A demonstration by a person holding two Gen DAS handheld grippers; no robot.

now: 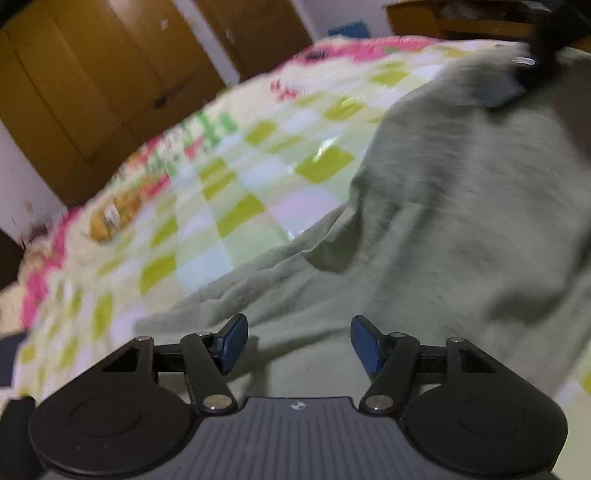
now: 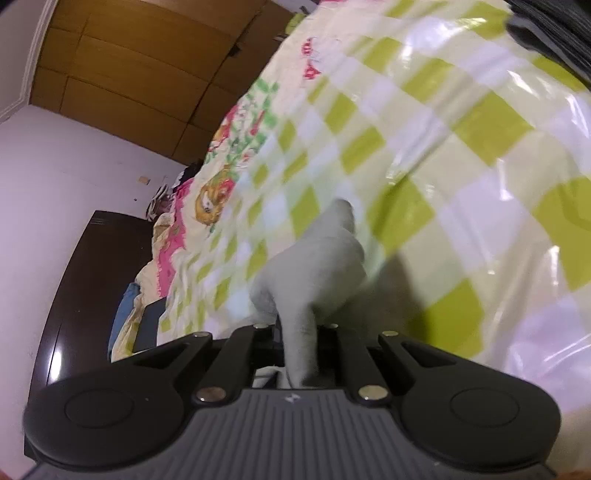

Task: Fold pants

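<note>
Light grey-green pants (image 1: pixel 443 206) lie spread and rumpled over a bed with a green, white and pink checked cover (image 1: pixel 236 162). In the left wrist view my left gripper (image 1: pixel 299 341) is open, its blue pads apart, just above the near part of the pants and holding nothing. In the right wrist view my right gripper (image 2: pixel 299 332) is shut on a bunched piece of the pants (image 2: pixel 314 266), which rises out from between the fingers above the cover (image 2: pixel 443 155). The other gripper shows as a dark blur (image 1: pixel 543 55) at the far end of the pants.
Wooden wardrobe doors (image 1: pixel 110 74) stand beyond the bed. A dark wooden headboard or cabinet (image 2: pixel 81 280) and a white wall (image 2: pixel 74 162) lie to the left. Dark clothing (image 2: pixel 554 33) shows at the upper right of the right wrist view.
</note>
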